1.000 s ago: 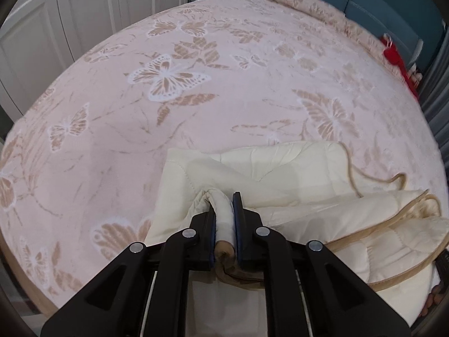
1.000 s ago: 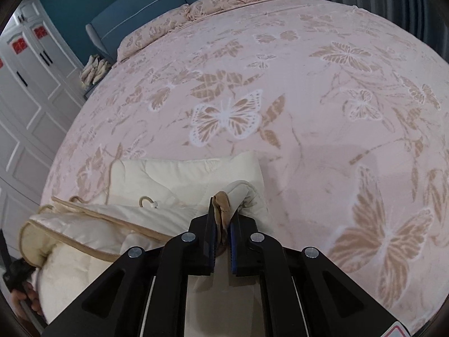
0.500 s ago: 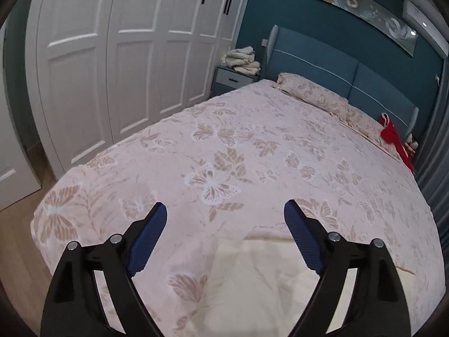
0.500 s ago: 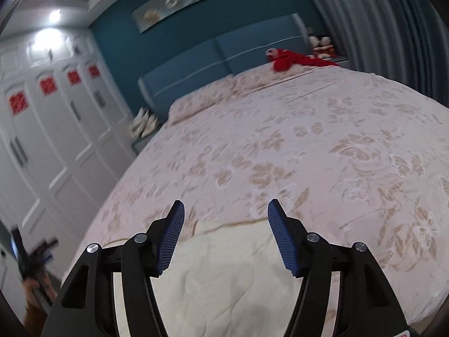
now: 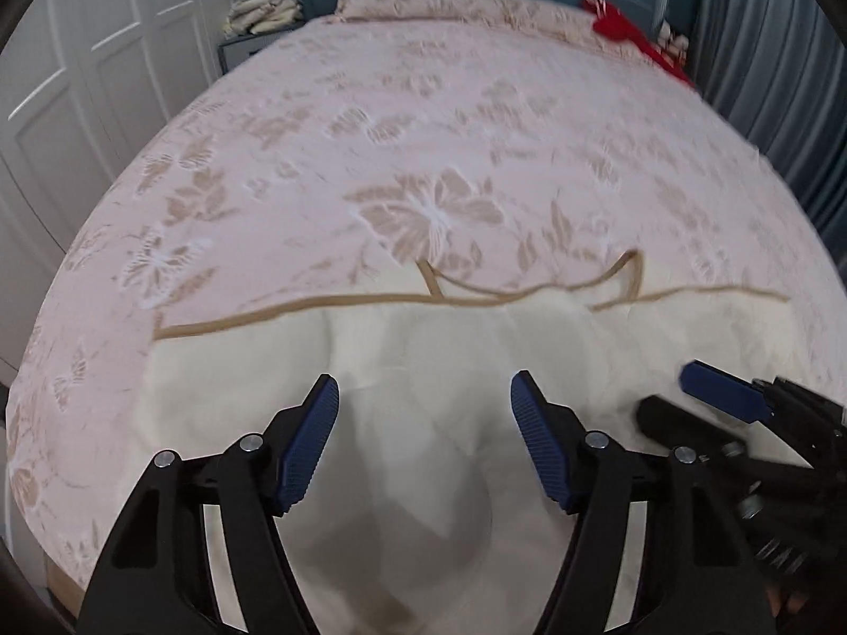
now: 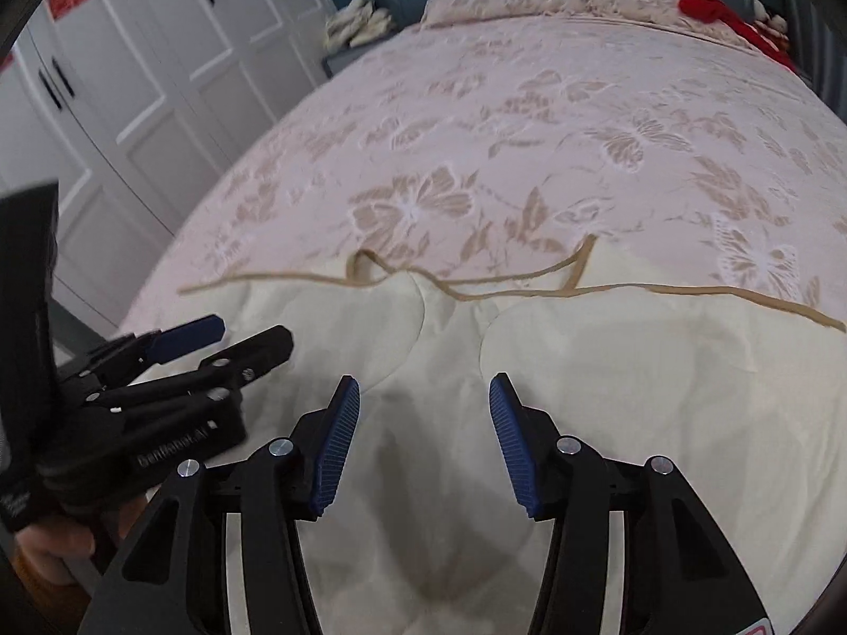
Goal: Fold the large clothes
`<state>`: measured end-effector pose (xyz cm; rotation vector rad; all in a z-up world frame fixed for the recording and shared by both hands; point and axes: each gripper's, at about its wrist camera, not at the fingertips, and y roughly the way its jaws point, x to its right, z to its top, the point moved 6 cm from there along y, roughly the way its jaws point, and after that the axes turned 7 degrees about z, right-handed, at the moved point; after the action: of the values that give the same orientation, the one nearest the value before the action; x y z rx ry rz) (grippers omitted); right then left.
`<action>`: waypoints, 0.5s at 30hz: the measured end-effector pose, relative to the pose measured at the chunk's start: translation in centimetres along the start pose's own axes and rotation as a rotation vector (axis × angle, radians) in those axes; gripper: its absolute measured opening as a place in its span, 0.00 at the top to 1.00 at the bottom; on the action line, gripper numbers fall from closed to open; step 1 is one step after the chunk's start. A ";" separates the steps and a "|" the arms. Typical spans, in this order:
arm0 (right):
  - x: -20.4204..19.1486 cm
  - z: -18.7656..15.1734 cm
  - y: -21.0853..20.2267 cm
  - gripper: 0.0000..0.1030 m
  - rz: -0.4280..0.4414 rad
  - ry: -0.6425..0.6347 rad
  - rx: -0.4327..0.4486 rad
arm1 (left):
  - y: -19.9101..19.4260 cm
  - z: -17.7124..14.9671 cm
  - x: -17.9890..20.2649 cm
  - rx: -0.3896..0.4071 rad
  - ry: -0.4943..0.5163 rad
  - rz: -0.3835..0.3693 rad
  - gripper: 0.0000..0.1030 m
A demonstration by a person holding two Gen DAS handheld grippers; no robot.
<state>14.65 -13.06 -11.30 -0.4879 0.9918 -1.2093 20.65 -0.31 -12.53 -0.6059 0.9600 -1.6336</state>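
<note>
One cream quilted garment (image 5: 423, 370), tan-trimmed, lies spread on the bed (image 5: 423, 132) at its near end. Your two claws hover side by side over it: left claw (image 5: 423, 423) and right claw (image 6: 423, 423), jaws apart, just been closing, gripping nothing.

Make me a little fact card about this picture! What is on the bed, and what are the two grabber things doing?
place: bed with a pink butterfly cover
garment: cream quilted garment with tan trim, lying spread on the near part of the bed
left gripper: open, nothing between its jaws, above the garment; its jaws have just been closing a little
right gripper: open, empty, above the garment; its jaws have also just been closing a little
far end: pillow, red item
beside bed: white wardrobe
</note>
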 end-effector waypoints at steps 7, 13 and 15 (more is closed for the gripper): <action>2.3 -0.1 4.7 0.87 -0.050 0.033 -0.068 | 4.4 0.0 -0.3 -0.050 -0.006 0.031 0.37; 2.9 0.9 7.1 1.00 -0.053 0.033 -0.067 | 7.0 0.7 0.0 -0.067 -0.001 0.044 0.35; 3.2 1.3 7.7 1.00 -0.052 0.035 -0.060 | 7.8 0.9 0.1 -0.064 -0.004 0.045 0.35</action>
<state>20.02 -13.73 -17.81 -0.5438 1.0529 -1.2410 25.55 -1.29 -18.53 -0.6268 1.0191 -1.5665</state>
